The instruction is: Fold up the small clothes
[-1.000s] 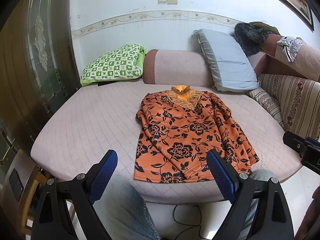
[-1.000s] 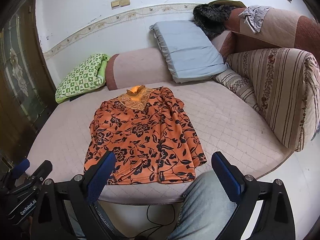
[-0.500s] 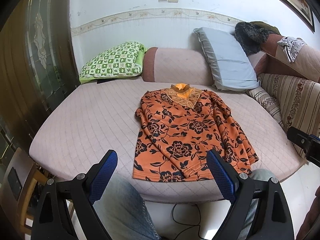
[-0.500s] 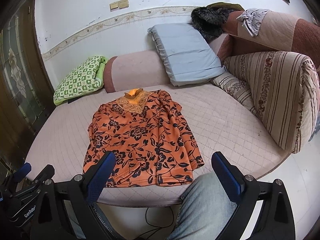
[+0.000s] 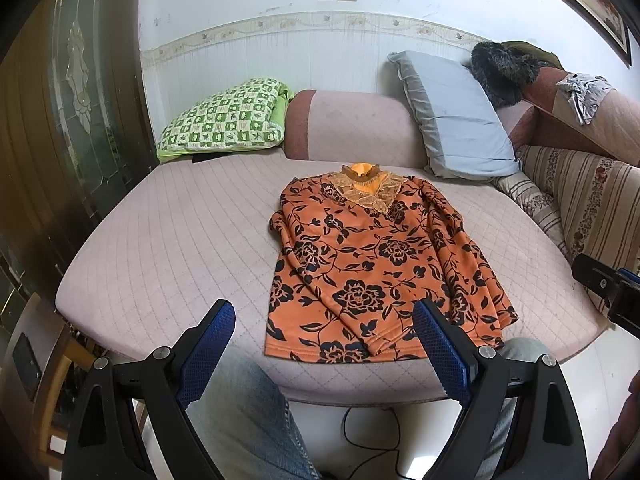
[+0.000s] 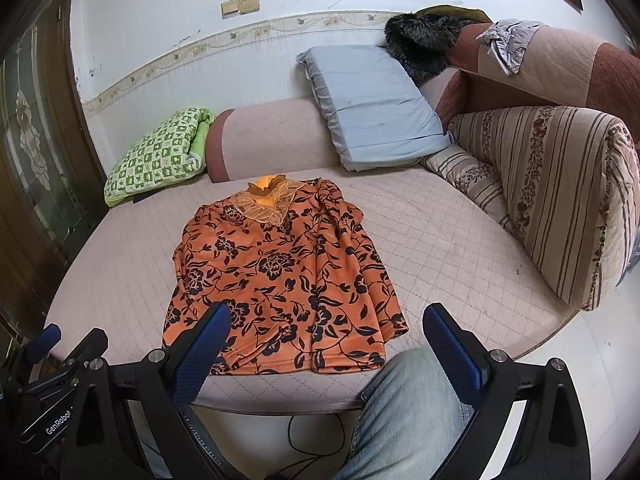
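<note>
**Both tools spread wide above the knees, blouse flat on the sofa seat**

The left tool (image 5: pixel 324 344) hangs at the bottom of its frame, its blue-padded fingers (image 5: pixel 206 350) far apart and gripping nothing. The right tool (image 6: pixel 326 346) is the same, fingers gaping and empty, low in its own frame. Under each are jeans-clad legs (image 6: pixel 404 412). Just beyond, at frame centre, the orange floral blouse (image 5: pixel 372 268) lies spread on the pink quilted sofa seat (image 5: pixel 180 248), hem near the front edge, lace collar (image 5: pixel 362 188) toward the backrest, sleeves folded inward. Past it, a green checked cushion (image 5: pixel 224 120) sits upper left, a grey pillow (image 5: pixel 452 116) upper right, and a striped cushion (image 6: pixel 560 192) at the right edge.
</note>
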A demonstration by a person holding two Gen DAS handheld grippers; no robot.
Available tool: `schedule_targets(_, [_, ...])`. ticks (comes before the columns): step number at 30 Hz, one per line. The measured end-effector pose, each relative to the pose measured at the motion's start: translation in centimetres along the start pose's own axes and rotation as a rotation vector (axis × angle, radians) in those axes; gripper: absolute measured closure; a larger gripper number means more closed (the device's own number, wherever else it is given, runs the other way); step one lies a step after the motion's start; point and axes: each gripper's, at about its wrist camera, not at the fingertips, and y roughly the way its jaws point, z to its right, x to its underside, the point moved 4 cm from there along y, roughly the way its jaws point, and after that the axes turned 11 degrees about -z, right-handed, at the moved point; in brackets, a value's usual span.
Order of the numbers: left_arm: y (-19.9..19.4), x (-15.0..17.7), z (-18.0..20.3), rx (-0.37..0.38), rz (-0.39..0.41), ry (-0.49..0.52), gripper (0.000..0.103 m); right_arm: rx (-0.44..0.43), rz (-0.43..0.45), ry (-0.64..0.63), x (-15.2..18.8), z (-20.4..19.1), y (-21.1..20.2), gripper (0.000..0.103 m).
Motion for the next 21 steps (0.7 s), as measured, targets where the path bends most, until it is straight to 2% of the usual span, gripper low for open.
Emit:
schedule_targets(9, [1.4,-0.6,-0.2,-0.018,-0.033,-0.012,0.012,-0.010,-0.007,0.002,-0.4,-0.4,0.9,0.005])
schedule_targets(21, [4.8,-2.3,-1.2,-0.024,-0.089,-0.045,0.012,-0.014,-0.058,-0.023,-1.4,-1.6,3.7,0.005])
